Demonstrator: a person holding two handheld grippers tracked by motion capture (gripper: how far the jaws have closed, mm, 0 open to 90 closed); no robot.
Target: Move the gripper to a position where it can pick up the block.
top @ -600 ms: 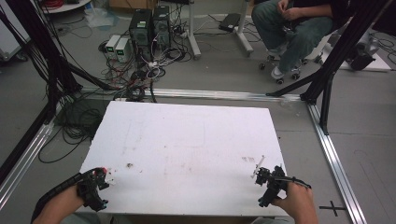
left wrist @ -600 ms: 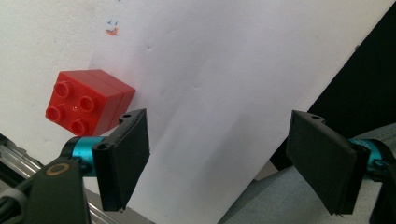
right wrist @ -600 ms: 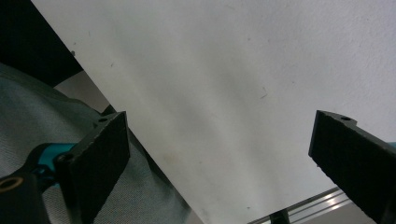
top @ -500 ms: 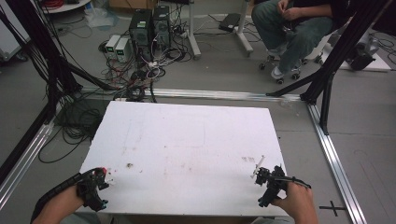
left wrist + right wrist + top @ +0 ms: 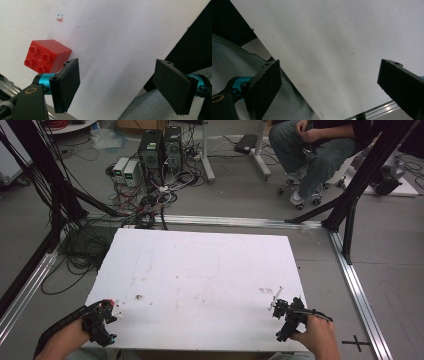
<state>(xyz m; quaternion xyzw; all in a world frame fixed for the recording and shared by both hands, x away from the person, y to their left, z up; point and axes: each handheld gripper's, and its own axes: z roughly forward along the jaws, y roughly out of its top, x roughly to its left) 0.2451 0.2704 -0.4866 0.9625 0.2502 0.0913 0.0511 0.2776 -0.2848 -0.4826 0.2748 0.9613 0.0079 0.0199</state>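
White tabletop sits inside an aluminium rail frame, surface scuffed with faint marks. Past the far edge: floor with tangled cables and PC boxes, plus a seated person on a wheeled chair. Left hand-held gripper at the near-left corner of the tabletop; in the left gripper view its jaws are spread wide, nothing between them. Right hand-held gripper near the near-right corner, hand behind it; right gripper view shows its jaws also wide apart over bare white surface, tabletop edge and grey trouser fabric below. Red studded brick rests on the tabletop just beyond the left jaw, outside the gap; touching the jaw or just behind it, can't tell. In the high view it's probably the small red speck at the left gripper tip.
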